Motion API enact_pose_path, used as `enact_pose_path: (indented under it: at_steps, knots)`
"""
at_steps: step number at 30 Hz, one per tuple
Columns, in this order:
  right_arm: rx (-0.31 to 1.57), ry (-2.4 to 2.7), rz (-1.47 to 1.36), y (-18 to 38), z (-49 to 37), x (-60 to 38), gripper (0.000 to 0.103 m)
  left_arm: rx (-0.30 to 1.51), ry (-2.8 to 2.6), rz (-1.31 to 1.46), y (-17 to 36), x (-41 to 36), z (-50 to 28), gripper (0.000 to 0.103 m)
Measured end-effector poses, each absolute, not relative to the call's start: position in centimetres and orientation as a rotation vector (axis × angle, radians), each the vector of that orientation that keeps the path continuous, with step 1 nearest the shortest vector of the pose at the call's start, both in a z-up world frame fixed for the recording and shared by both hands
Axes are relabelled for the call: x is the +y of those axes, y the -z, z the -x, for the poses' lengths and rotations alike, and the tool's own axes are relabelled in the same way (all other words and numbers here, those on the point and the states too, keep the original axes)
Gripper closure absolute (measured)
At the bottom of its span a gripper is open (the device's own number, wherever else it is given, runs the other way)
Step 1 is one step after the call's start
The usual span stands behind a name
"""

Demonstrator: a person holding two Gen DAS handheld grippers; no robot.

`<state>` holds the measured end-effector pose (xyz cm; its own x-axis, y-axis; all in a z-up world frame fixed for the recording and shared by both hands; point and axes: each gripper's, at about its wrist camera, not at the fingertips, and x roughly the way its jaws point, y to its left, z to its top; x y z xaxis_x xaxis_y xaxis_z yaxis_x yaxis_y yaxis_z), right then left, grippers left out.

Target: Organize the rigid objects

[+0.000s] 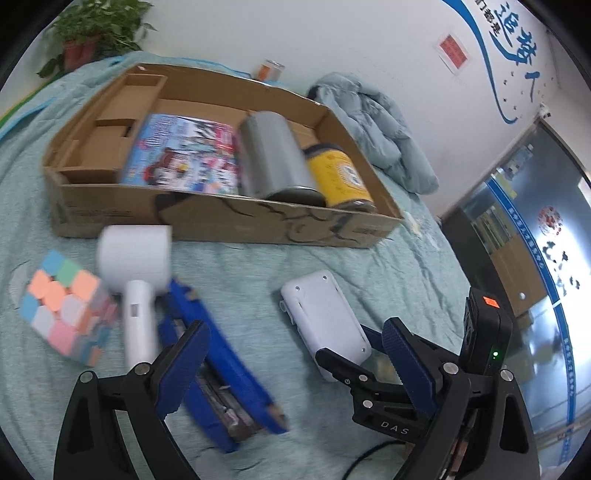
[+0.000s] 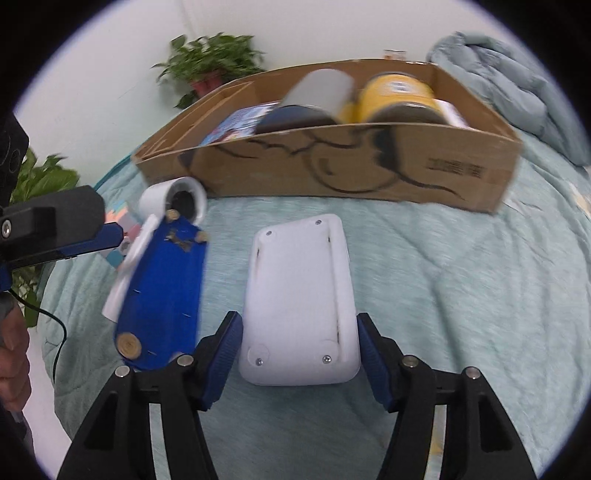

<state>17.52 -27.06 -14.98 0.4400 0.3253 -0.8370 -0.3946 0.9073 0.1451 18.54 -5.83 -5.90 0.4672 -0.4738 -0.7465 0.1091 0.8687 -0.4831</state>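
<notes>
A cardboard box point(image 1: 229, 221) point(image 2: 369, 173) lies on the teal bedspread and holds a colourful book point(image 1: 181, 155), a grey cylinder point(image 1: 275, 155) point(image 2: 317, 92) and a yellow jar point(image 1: 340, 175) point(image 2: 399, 96). In front of it lie a pastel cube point(image 1: 64, 306), a white hair dryer point(image 1: 135, 273) point(image 2: 173, 203), a blue board-like object point(image 1: 221, 369) point(image 2: 162, 295) and a white flat device point(image 1: 325, 325) point(image 2: 299, 302). My left gripper point(image 1: 295, 369) is open above the blue object. My right gripper point(image 2: 299, 354) is open, its jaws on either side of the white device's near end.
A light blue jacket point(image 1: 376, 125) point(image 2: 509, 85) is bunched at the bed's far right. Potted plants point(image 1: 92, 33) point(image 2: 210, 62) stand behind the box, and a small can point(image 1: 269, 70). A glass door point(image 1: 535, 240) is at the right.
</notes>
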Motion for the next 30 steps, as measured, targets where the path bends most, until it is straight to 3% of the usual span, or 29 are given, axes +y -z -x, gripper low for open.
enact_pose_path:
  at_steps: [7, 15, 19, 21, 30]
  knots:
    - [1.021, -0.357, -0.09, 14.6, -16.5, -33.6, 0.042, 1.151, 0.573, 0.391, 7.6, -13.5, -21.2, 0.009]
    - [0.986, -0.425, -0.091, 14.1, -15.4, -33.9, 0.042, 1.381, 0.58, 0.454, 13.1, -17.6, -23.4, 0.04]
    - [1.006, -0.431, -0.035, 14.5, -15.8, -33.2, 0.04, 1.369, 0.558, 0.441, 13.2, -17.6, -23.0, 0.05]
    - [1.014, -0.421, -0.003, 14.7, -15.8, -32.3, 0.037, 1.363, 0.542, 0.42, 13.2, -17.4, -22.7, 0.064]
    - [1.012, -0.37, 0.122, 14.8, -15.7, -29.9, 0.037, 1.28, 0.48, 0.369, 12.1, -16.3, -20.8, 0.065]
